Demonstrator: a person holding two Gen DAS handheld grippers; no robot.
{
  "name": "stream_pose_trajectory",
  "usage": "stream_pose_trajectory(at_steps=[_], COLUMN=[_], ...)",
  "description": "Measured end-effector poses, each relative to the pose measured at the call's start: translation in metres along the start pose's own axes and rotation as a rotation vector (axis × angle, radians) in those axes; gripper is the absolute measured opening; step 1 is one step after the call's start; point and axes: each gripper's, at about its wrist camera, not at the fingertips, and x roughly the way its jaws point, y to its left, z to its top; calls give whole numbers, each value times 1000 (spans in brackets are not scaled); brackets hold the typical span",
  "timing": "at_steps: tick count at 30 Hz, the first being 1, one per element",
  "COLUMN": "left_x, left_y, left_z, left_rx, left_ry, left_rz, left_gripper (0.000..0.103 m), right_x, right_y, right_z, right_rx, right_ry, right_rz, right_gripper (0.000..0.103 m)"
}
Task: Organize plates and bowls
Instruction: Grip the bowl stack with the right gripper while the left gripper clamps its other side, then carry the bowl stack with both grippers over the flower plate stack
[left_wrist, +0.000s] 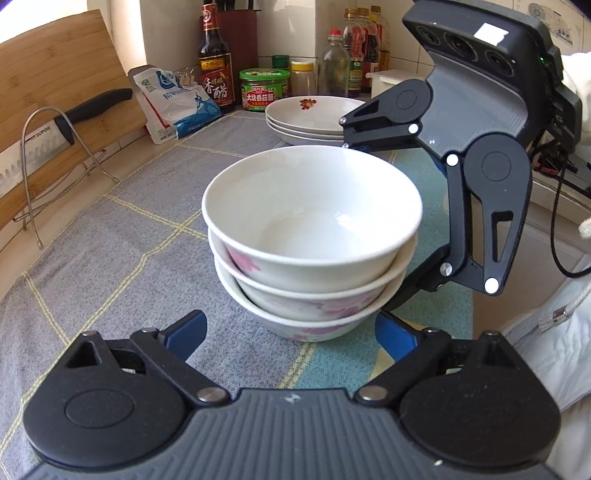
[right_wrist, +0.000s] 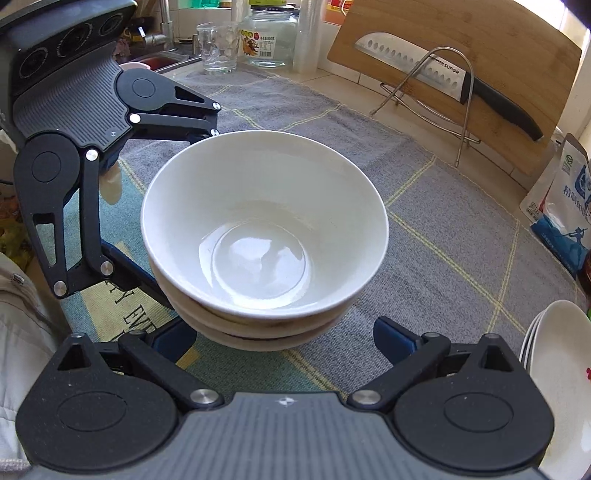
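Note:
A stack of three white bowls (left_wrist: 310, 236) with pink flower prints stands on the grey checked mat (left_wrist: 122, 236); it also shows in the right wrist view (right_wrist: 264, 236). My left gripper (left_wrist: 291, 332) is open, its blue fingers either side of the stack's base, not touching. My right gripper (right_wrist: 284, 339) is open too, fingers spread around the stack from the opposite side; it shows in the left wrist view (left_wrist: 373, 221). A stack of white plates (left_wrist: 314, 118) sits behind the bowls, and shows at the right edge of the right wrist view (right_wrist: 557, 369).
A bamboo cutting board (left_wrist: 59, 85) and a knife (left_wrist: 74, 118) rest on a wire rack (left_wrist: 55, 162) at the left. A salt bag (left_wrist: 177, 99), vinegar bottle (left_wrist: 216, 62), jars and bottles line the back wall. A glass (right_wrist: 217, 46) and jar (right_wrist: 271, 37) stand near the sink.

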Motion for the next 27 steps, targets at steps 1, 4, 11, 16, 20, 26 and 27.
stream_pose_trajectory(at_steps=[1, 4, 11, 16, 20, 26, 27], left_x=[0, 0, 4, 8, 13, 13, 13], left_y=[2, 7, 19, 24, 28, 30, 30], left_z=[2, 6, 16, 20, 22, 22, 22], left_rx=[10, 39, 111, 154, 154, 164, 164], left_ry=[2, 8, 22, 29, 35, 34, 35], left_rz=[-19, -68, -169, -218, -257, -271, -276], left_gripper=[93, 93, 92, 92, 90, 88, 87], right_x=[0, -1, 1, 2, 3, 2, 2], right_y=[-2, -6, -8, -10, -11, -10, -10], right_z=[1, 6, 10, 11, 12, 13, 13], right_rx=[-7, -18, -25, -10, -11, -11, -11], right_ry=[3, 8, 24, 32, 37, 48, 48], right_rz=[16, 50, 97, 123, 140, 155, 157], right_gripper=[103, 102, 96, 93, 92, 88, 88])
